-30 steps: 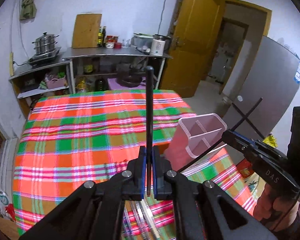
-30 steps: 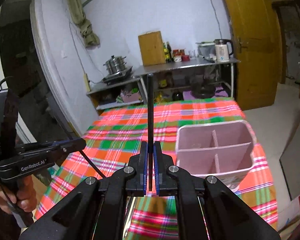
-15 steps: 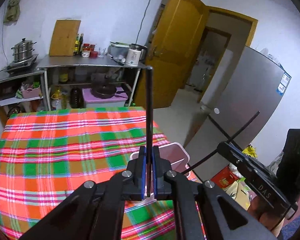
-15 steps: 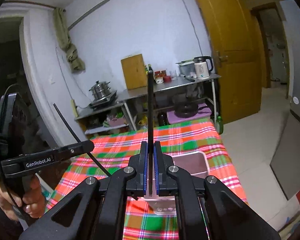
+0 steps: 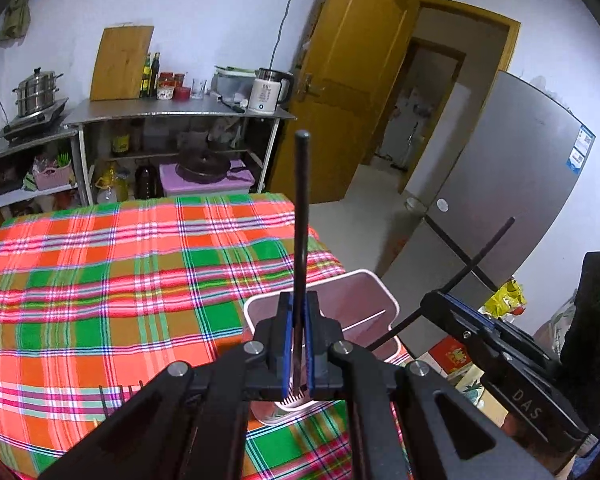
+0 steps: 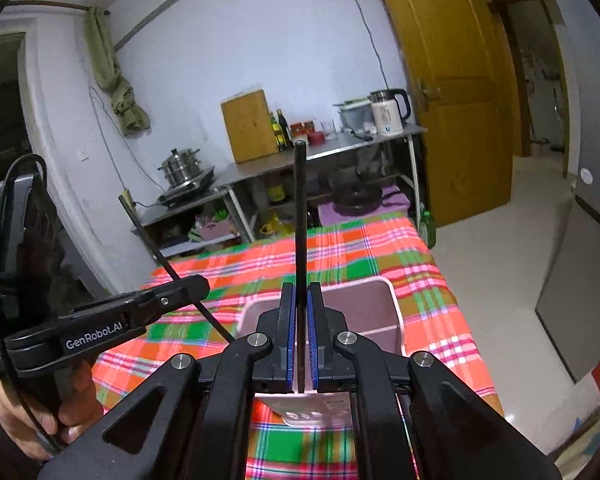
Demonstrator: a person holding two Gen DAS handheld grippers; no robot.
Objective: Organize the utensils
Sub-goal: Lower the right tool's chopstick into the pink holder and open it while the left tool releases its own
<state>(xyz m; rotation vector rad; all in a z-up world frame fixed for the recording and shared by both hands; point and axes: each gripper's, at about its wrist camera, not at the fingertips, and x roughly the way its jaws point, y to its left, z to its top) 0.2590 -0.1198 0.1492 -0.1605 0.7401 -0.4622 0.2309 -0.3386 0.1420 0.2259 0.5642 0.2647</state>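
A kitchen room with a plaid-covered bench [image 5: 100, 280]. The left gripper [image 5: 296, 344] tilts down, jaws clamped on a black chopstick [image 5: 301, 220]; the right gripper [image 6: 300, 332] likewise clamps another chopstick [image 6: 300, 220]. Both hang over the pink holder [image 5: 364, 300] at the bench's edge. Only the right view shows a hand [image 6: 24, 412].

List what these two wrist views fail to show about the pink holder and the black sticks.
- Pink holder: its near compartments and front wall are hidden behind the left tool in the left wrist view, and behind the right tool in the right wrist view.
- Black stick: lower end hidden between the pads.
- Holder contents: cannot tell.
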